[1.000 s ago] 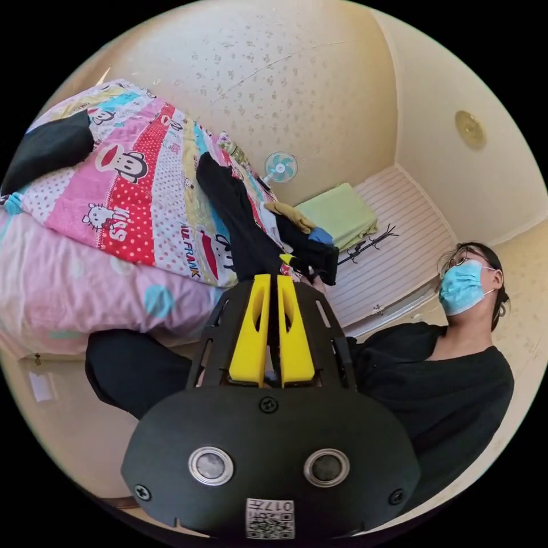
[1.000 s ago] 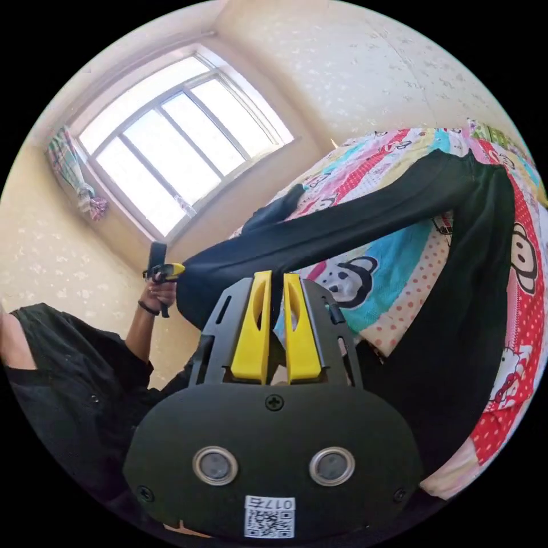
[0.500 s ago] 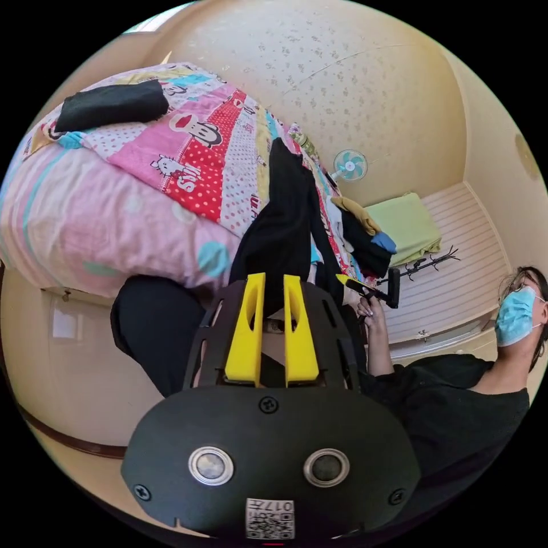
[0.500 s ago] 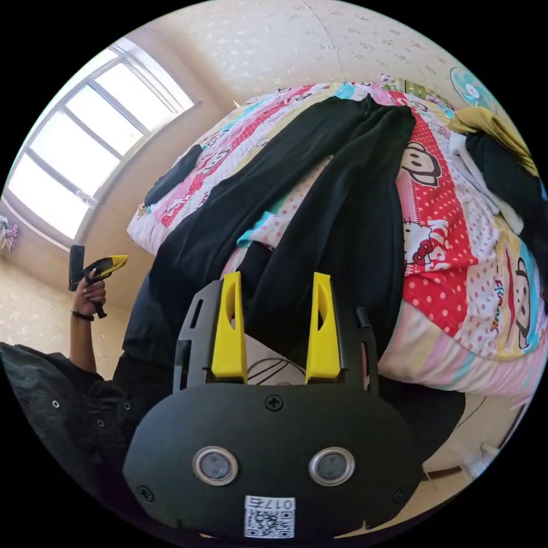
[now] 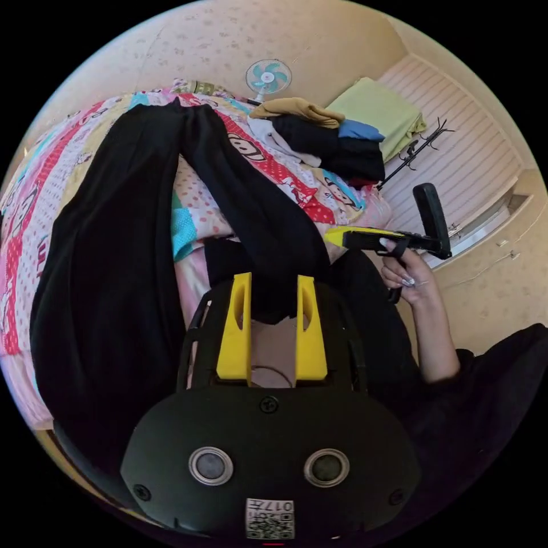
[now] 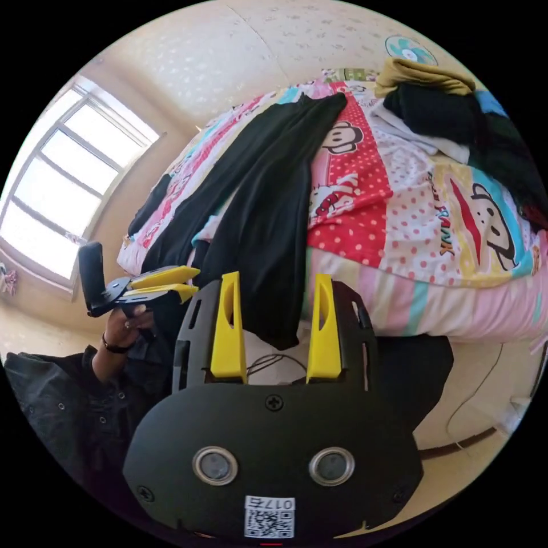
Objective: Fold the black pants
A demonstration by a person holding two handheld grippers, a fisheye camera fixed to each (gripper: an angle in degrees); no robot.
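The black pants (image 5: 103, 257) lie spread on the cartoon-print bed cover (image 5: 197, 200), waist at the far side. The two legs run toward me in a V and their ends hang over the bed's near edge. My left gripper (image 5: 273, 282) is open, and the end of one leg (image 5: 257, 211) lies just beyond its jaws. My right gripper (image 6: 276, 282) is open too, in front of a hanging pants leg (image 6: 268, 228). A hand holds the right gripper (image 5: 334, 235) out beside the bed. The left gripper (image 6: 191, 282) shows at the left of the right gripper view.
A pile of folded clothes (image 5: 325, 137) sits on the far part of the bed (image 6: 399, 228). A small fan (image 5: 268, 77) stands behind it. A green cloth (image 5: 377, 111) and a coat stand (image 5: 416, 151) are near the wall. A window (image 6: 63, 177) is on the other side.
Both grippers have let go of the pants, the right one first, then the left. The pants, held taut before, now rest on the bed. Both cameras have swung toward the bed.
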